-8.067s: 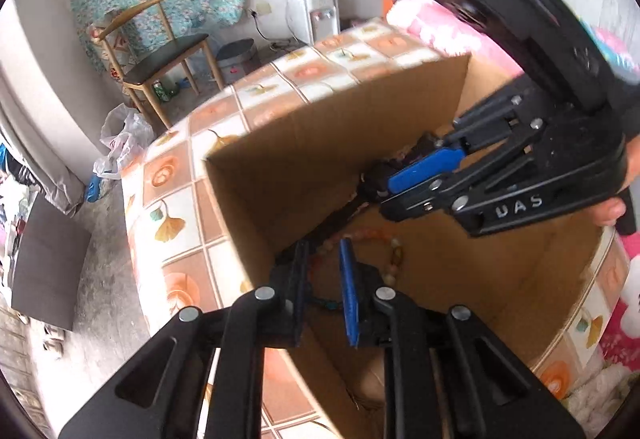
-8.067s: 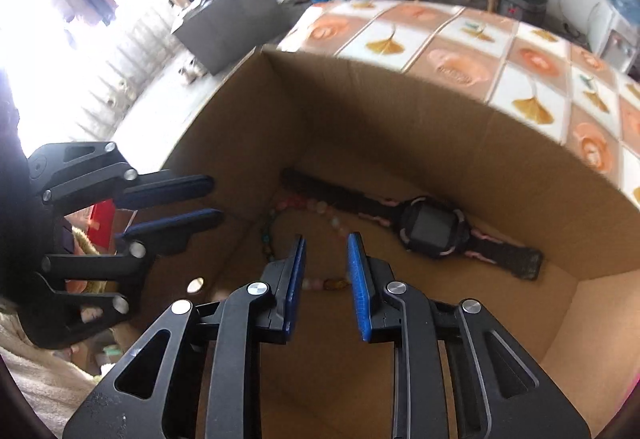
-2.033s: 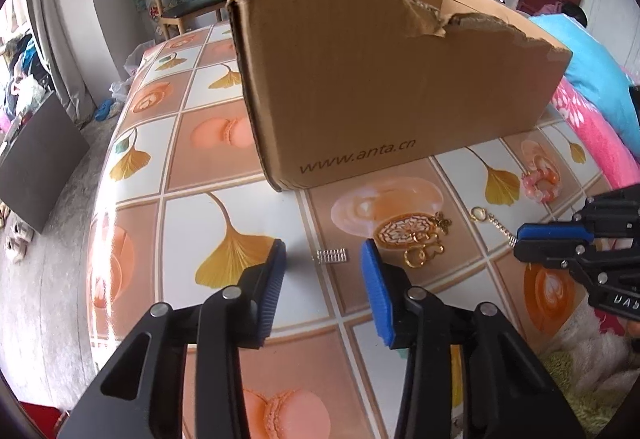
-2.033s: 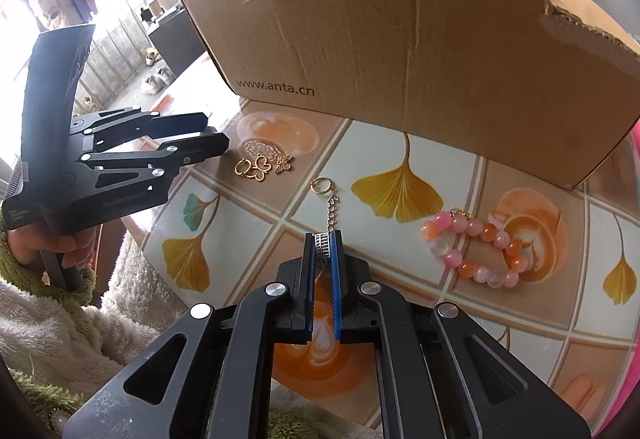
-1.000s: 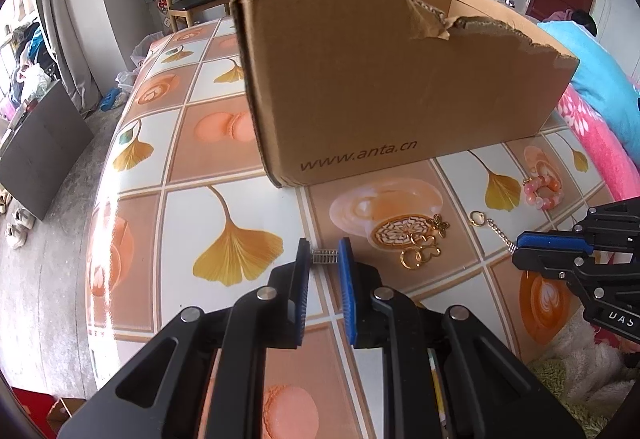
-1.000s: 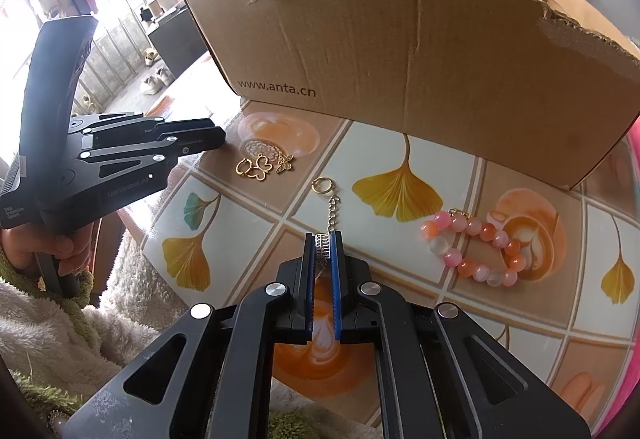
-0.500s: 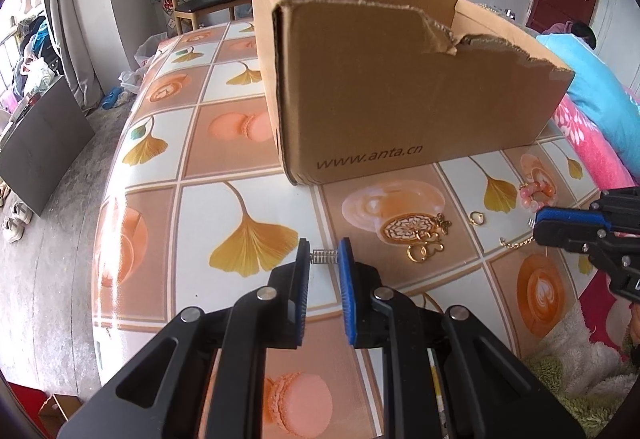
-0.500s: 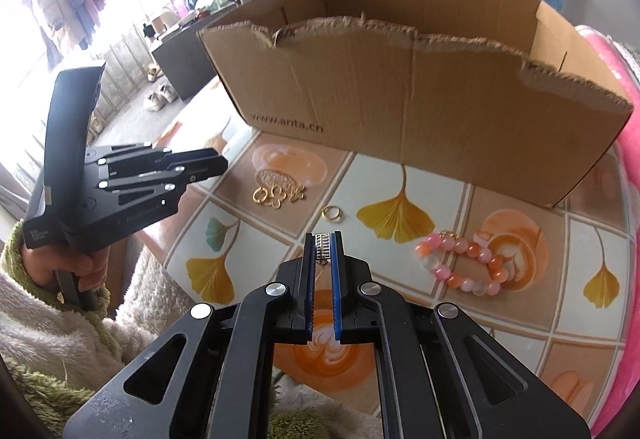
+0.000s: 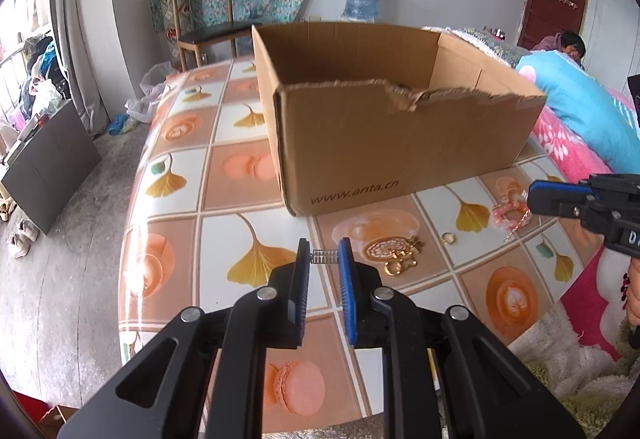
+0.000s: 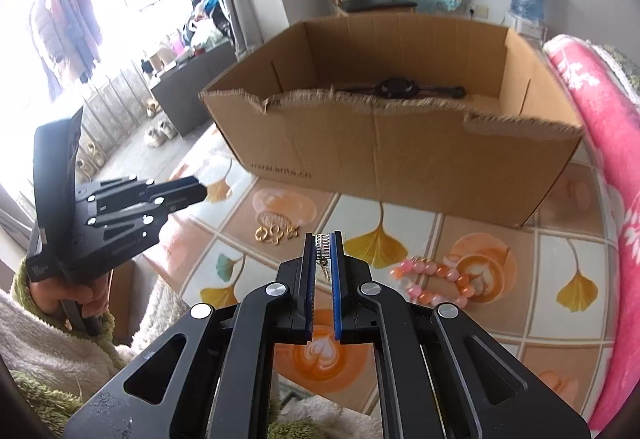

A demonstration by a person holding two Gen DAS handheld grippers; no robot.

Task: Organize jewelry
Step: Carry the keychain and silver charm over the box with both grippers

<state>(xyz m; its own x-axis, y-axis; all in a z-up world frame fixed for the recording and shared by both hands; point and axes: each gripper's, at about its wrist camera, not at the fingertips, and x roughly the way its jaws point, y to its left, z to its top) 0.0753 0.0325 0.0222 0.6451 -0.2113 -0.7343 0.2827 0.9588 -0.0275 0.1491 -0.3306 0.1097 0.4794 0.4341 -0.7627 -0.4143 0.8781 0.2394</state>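
My left gripper (image 9: 324,257) is shut on a small ribbed silver piece (image 9: 325,257), held crosswise between its blue pads above the tiled table (image 9: 224,175). My right gripper (image 10: 323,243) is shut on the silver end of a thin gold chain (image 10: 325,271), which dangles between its fingers. Seen from the left wrist, the right gripper (image 9: 536,197) hovers at the right with the chain (image 9: 518,223) hanging under it. Behind both stands an open cardboard box (image 10: 400,159) with a black watch (image 10: 400,89) inside. The left gripper (image 10: 200,193) hovers left of the box.
Gold filigree pieces (image 9: 394,255), a small gold ring (image 9: 447,237) and a pink and orange bead bracelet (image 10: 432,279) lie on the table in front of the box. A pink blanket (image 10: 600,143) lies on the right, a wooden chair (image 9: 208,27) stands beyond the table.
The left gripper closed on the silver piece on the table. Both grippers then rose with their pieces, the chain left the tabletop, and the box's inside came into view.
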